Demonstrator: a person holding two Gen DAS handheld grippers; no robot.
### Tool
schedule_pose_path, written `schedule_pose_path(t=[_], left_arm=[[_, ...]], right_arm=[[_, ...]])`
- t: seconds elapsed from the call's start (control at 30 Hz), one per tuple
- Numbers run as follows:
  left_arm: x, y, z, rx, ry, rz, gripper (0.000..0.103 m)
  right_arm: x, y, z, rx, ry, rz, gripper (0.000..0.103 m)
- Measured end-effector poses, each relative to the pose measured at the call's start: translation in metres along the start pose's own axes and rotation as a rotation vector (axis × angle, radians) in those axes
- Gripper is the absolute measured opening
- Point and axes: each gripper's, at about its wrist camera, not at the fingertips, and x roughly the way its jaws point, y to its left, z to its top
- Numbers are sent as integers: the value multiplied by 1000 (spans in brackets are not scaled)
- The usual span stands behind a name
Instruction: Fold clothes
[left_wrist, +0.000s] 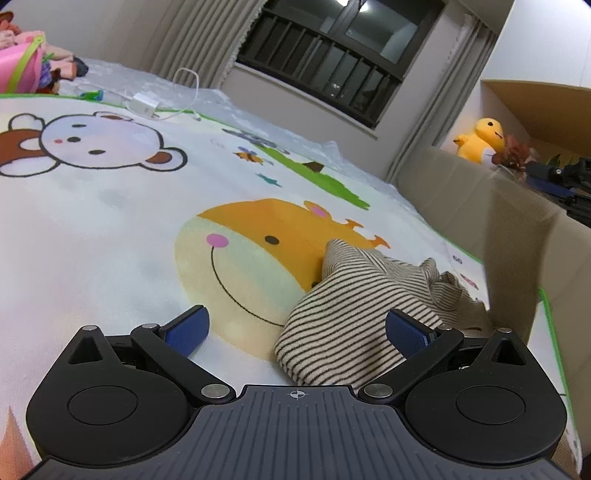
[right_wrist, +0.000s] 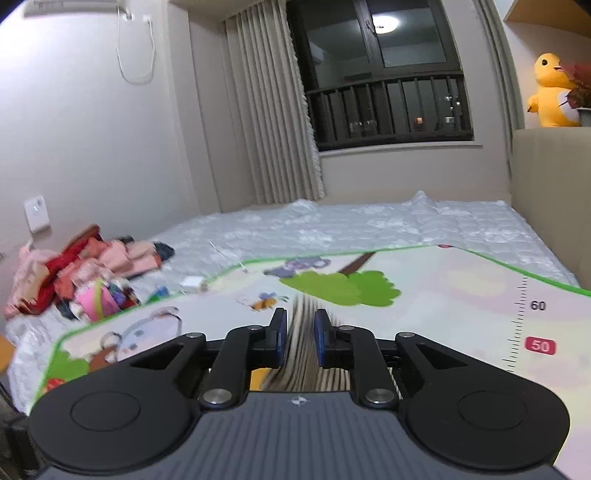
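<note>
Striped fabric fills the narrow gap between the blue pads of the right gripper (right_wrist: 299, 334): a fold of the striped garment (right_wrist: 301, 354) runs up between the two fingers, which stand close together with only that slim space left. Motion blur hides whether the pads actually press on the cloth, so a grip cannot be confirmed.

The left gripper (left_wrist: 297, 330) has its jaws spread wide and holds nothing; its right pad (left_wrist: 406, 334) overlaps the bunched garment (left_wrist: 354, 314), though contact cannot be judged, while the other pad is over bare mat.

The garment lies crumpled on a cartoon play mat (left_wrist: 110, 229), covering part of a printed orange animal face (left_wrist: 258, 236). The mat is spread over a bed (right_wrist: 369, 225) with a white quilted cover.

Farther off on the bed, a white charger with its cable (left_wrist: 146, 105) lies just past the mat's green edge, and a heap of pink and red clothes (right_wrist: 85, 273) sits beside the wall. A yellow plush toy (right_wrist: 552, 92) stands on a ledge near the dark window (right_wrist: 384, 74).
</note>
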Motion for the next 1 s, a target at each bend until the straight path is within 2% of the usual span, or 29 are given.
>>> schedule_pose_path(t=[0.03,0.13,0.2,0.33,0.43,0.57,0.7,0.77,0.8,0.83,0.9,0.93,1.0], left_arm=[[0,1,0,-3,3,-4,103],[1,-2,1,17,21,3,103],[2,-4,1,34,35,11,103],[5,-6,2,57,54,19,103],[6,-10,1,88,60,37,103],[11,-26,-1,201,93,103,103],[11,-43,-7,323,126,172,103],[2,-52,-12,374,138,201,94],[-6,-57,-15,384,144,205,83],[-14,-63,-18,392,149,205,68],[-37,-81,-22,399,148,188,55],[-50,-95,-25,429,134,165,55],[-71,-131,-38,555,122,106,55]], right_arm=[[-4,0,0,5,-7,3,31],[-19,0,-2,22,-10,8,33],[-28,-3,-12,36,25,27,33],[-47,-13,-47,47,117,22,42],[-62,-32,-76,80,145,-44,44],[-79,-62,-105,83,124,-161,47],[-91,-82,-132,-81,41,-251,58],[-93,-96,-149,-130,7,-294,60],[-93,-105,-159,-123,2,-310,61],[-93,-117,-169,-78,9,-309,62],[-94,-142,-180,51,23,-287,62],[-96,-154,-180,122,16,-272,67],[-102,-178,-182,266,-2,-242,74]])
